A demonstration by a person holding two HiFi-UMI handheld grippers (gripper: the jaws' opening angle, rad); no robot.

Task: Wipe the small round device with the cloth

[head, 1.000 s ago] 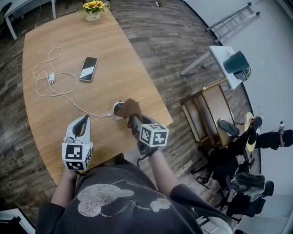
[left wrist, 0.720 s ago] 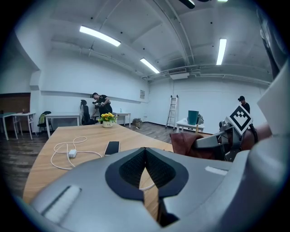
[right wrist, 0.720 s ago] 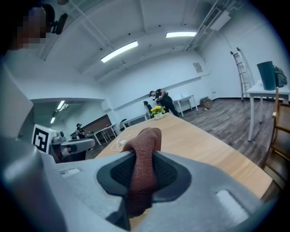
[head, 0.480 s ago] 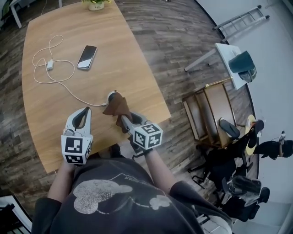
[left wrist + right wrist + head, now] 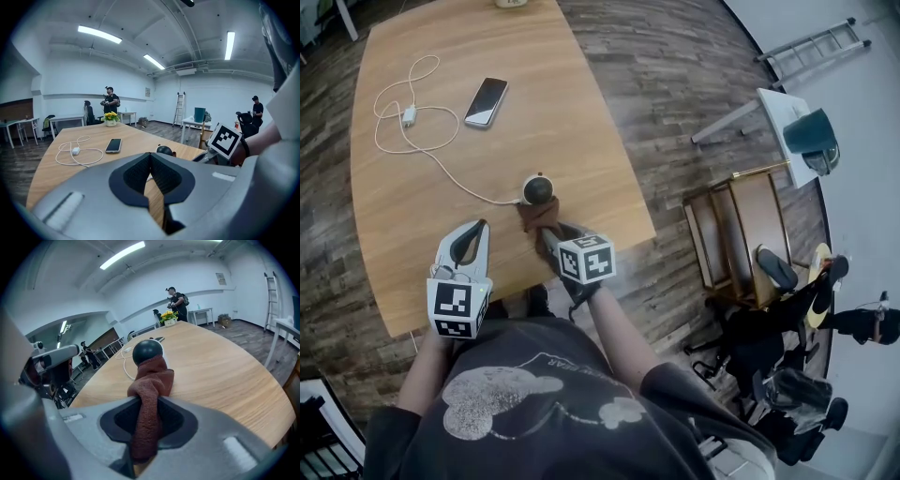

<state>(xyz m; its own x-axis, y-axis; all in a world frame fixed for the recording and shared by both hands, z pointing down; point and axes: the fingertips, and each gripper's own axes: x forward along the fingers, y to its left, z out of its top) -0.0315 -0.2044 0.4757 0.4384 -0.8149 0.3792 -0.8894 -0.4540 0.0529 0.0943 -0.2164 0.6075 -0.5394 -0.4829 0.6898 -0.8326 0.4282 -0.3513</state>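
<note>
Pinching one brown cloth (image 5: 538,216) against one round device (image 5: 539,190), right gripper (image 5: 548,234) jaws (left gripper (image 5: 474,231) jaws together, empty)

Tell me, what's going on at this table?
A person holds a gripper in each hand. The right gripper is clamped on a brown cloth, whose free end lies against the small round device on the wooden table. The left gripper hangs beside it, fingers together, holding nothing.

Dark grey T-shirt (image 5: 553,422) with a pale cartoon print (image 5: 516,398) at the bottom of the frame, left gripper (image 5: 476,230) and right gripper (image 5: 548,236) pale grey with black pads, left cube (image 5: 455,314) and right cube (image 5: 586,260) white with black square marks
</note>
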